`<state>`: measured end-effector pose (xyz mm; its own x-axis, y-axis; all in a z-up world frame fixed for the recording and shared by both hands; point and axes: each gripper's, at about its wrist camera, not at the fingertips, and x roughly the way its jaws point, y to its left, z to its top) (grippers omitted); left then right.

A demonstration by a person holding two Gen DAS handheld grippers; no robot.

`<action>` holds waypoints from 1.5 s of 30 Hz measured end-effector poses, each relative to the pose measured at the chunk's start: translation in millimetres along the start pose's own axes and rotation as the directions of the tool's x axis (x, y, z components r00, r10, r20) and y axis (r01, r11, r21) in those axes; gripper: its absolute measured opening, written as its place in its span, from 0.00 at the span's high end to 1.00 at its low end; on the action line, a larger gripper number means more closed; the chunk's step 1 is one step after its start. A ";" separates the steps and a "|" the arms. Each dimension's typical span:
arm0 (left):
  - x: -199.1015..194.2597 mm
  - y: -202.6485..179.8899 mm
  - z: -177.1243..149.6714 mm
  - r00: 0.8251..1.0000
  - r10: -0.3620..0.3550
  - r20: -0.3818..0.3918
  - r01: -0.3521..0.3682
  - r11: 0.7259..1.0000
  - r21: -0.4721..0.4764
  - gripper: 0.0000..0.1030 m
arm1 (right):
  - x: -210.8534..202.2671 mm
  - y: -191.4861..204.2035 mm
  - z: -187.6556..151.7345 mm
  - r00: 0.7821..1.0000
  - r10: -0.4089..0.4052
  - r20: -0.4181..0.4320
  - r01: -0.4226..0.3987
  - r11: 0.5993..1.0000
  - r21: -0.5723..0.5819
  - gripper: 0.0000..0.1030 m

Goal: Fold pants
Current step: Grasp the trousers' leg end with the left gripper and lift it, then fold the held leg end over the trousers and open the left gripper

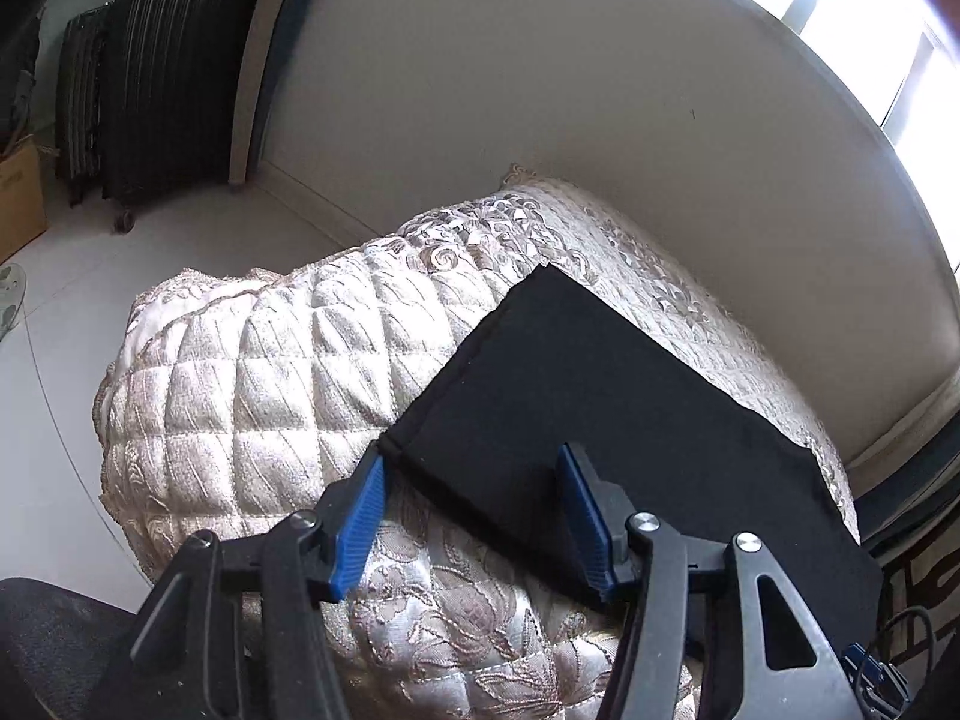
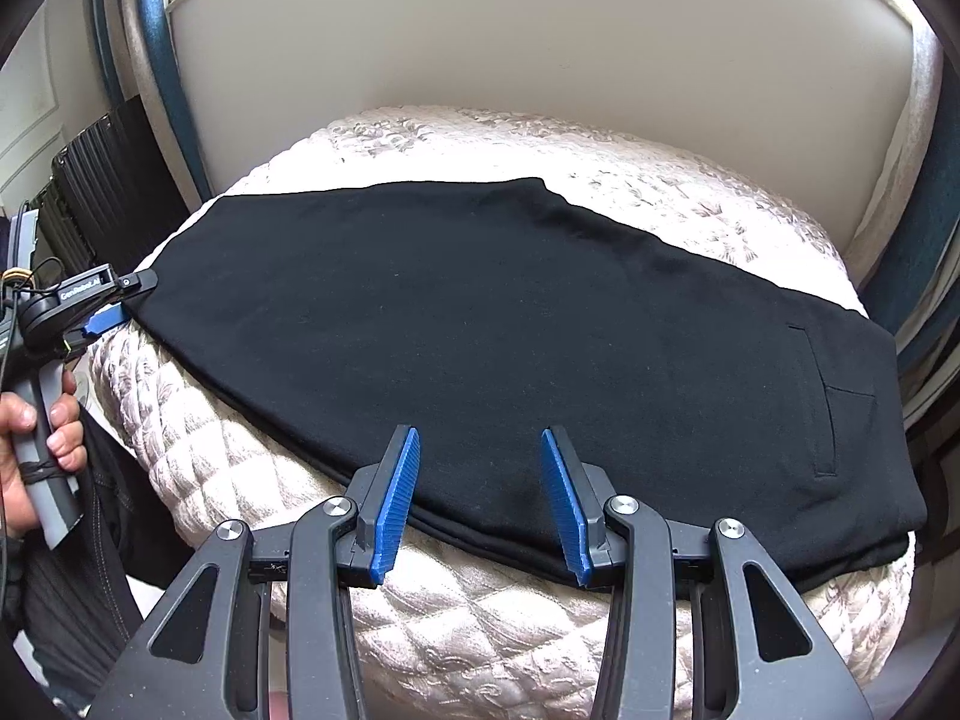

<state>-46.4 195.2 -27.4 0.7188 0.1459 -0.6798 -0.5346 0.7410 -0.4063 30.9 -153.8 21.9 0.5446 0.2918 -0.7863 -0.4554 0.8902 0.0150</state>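
Black pants (image 2: 510, 330) lie flat across a quilted cream bed (image 2: 480, 630), folded lengthwise, with a pocket (image 2: 840, 396) at the right. In the left wrist view the pants' leg end (image 1: 600, 396) lies on the bed. My left gripper (image 1: 471, 462) is open, its blue pads straddling the near corner of the hem. It also shows in the right wrist view (image 2: 114, 300) at the pants' left end. My right gripper (image 2: 480, 438) is open and empty, over the pants' near edge.
A beige headboard (image 2: 540, 48) rises behind the bed. Dark suitcases (image 1: 162, 72) and a cardboard box (image 1: 18, 198) stand on the pale floor left of the bed. A person's hand (image 2: 36, 438) holds the left gripper's handle.
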 end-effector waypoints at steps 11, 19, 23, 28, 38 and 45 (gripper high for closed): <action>-6.8 -4.6 10.2 1.000 -0.005 -0.018 0.005 1.000 0.022 0.92 | -12.1 -10.6 -3.4 1.000 -0.004 0.028 0.004 1.000 0.022 0.58; -27.1 -48.3 31.2 0.987 -0.158 -0.023 0.160 0.980 0.115 0.92 | -17.1 -24.6 -6.8 0.999 -0.008 0.041 0.005 0.998 0.064 0.58; -28.7 -87.1 32.7 0.970 -0.239 -0.049 0.244 0.952 0.185 0.92 | -18.5 -31.5 -9.1 0.999 -0.007 0.049 0.003 0.996 0.085 0.58; -22.9 -139.9 19.3 0.937 -0.330 -0.118 0.350 0.897 0.268 0.92 | -21.7 -46.6 -15.2 0.998 -0.015 0.057 0.008 0.992 0.122 0.58; 3.0 -223.6 -55.3 0.818 -0.429 -0.383 0.556 0.760 0.336 0.92 | -27.3 -82.8 -30.7 0.998 -0.044 0.052 0.032 0.977 0.212 0.58; -4.3 -239.9 -94.4 0.757 -0.442 -0.481 0.629 0.692 0.354 0.92 | -26.6 -91.2 -33.4 0.998 -0.046 0.052 0.033 0.972 0.233 0.58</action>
<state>36.9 -45.0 15.4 0.5665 -0.5325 -0.6290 0.2394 0.8366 -0.4927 34.5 -254.5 20.8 0.6007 0.2681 -0.7532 -0.2602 0.9564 0.1329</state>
